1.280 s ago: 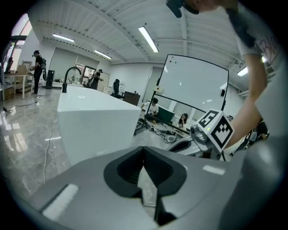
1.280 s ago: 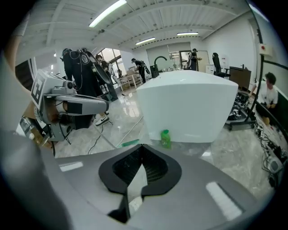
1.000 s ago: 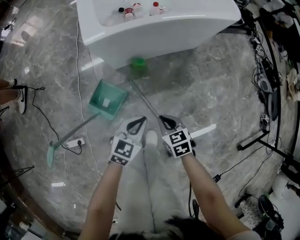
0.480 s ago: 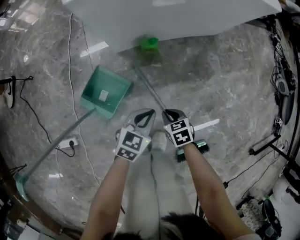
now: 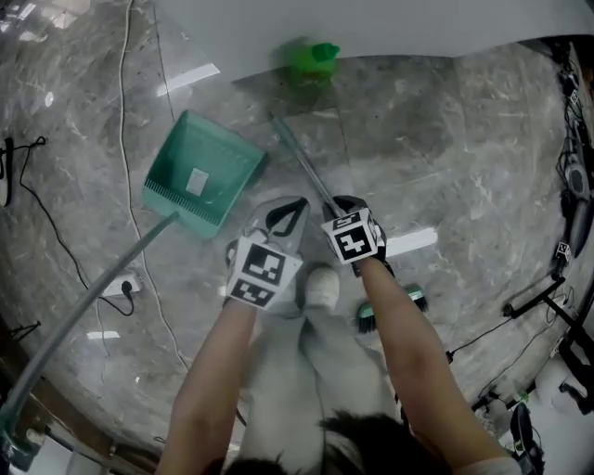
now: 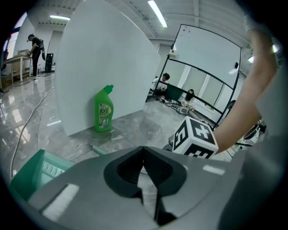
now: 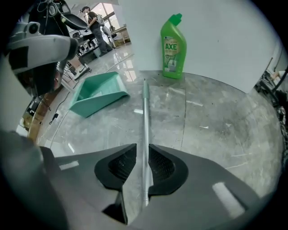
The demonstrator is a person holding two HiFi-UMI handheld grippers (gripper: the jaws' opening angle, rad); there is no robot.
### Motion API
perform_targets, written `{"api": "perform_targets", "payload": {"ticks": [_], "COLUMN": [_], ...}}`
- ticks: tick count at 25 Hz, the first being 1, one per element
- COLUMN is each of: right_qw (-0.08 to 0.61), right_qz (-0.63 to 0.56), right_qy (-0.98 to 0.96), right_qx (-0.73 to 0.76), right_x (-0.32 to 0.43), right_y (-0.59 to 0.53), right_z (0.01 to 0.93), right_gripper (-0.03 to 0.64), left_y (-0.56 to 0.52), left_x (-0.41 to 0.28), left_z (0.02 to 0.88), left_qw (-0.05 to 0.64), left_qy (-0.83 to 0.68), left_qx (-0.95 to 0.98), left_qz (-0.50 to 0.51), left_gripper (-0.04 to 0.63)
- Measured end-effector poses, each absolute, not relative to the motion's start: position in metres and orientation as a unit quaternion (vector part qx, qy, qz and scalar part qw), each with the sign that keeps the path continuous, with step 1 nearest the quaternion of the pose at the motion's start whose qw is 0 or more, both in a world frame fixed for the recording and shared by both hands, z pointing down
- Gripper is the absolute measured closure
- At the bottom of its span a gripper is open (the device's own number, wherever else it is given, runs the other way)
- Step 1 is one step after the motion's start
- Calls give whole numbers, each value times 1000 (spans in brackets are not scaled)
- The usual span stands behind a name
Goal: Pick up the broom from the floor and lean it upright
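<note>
The broom lies flat on the grey marble floor. Its thin metal handle (image 5: 297, 153) runs from near the green bottle back toward me, and its dark brush head (image 5: 413, 299) shows beside my right forearm. My right gripper (image 5: 342, 204) points steeply down over the handle. In the right gripper view the handle (image 7: 144, 117) runs through the gap between the jaws of this gripper (image 7: 142, 148); they are opening, and the pads are not pressing on it. My left gripper (image 5: 290, 206) hangs just left of the handle, shut and empty (image 6: 144, 150).
A teal dustpan (image 5: 200, 167) with a long handle lies to the left. A green cleaner bottle (image 5: 311, 57) stands against the white curved wall (image 5: 371, 23). A white cable (image 5: 139, 186) and a power strip (image 5: 125, 286) lie on the floor at left.
Both grippers have dropped toward the floor. The right gripper has tipped further down and its jaws have parted over the broom handle.
</note>
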State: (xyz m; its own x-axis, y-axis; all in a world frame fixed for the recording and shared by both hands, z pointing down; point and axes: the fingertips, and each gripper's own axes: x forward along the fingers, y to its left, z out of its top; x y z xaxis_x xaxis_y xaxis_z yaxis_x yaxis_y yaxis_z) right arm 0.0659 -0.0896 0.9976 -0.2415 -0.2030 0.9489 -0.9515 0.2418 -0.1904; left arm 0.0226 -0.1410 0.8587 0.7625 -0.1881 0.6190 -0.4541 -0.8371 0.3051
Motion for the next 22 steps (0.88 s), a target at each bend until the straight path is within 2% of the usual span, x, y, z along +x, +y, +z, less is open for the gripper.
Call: {"api": "perform_targets", "payload": {"ticks": [9, 18, 22], "right_qw": [472, 511, 500], "right_qz": [439, 427, 424], "right_qy": [-636, -612, -620], "right_qx": [424, 427, 431], "right_x": [65, 68, 71], "right_y": [-92, -90, -93], "right_z": [1035, 1048, 1031], "right_gripper": [520, 537, 538], "left_y": [-150, -171, -174], "left_x": [19, 11, 9], "left_z": [884, 882, 868], "left_qw": [223, 216, 209], "left_qy": [-166, -170, -171], "left_qx": [915, 920, 922], "left_qz": [293, 281, 277], "left_gripper": [595, 595, 595]}}
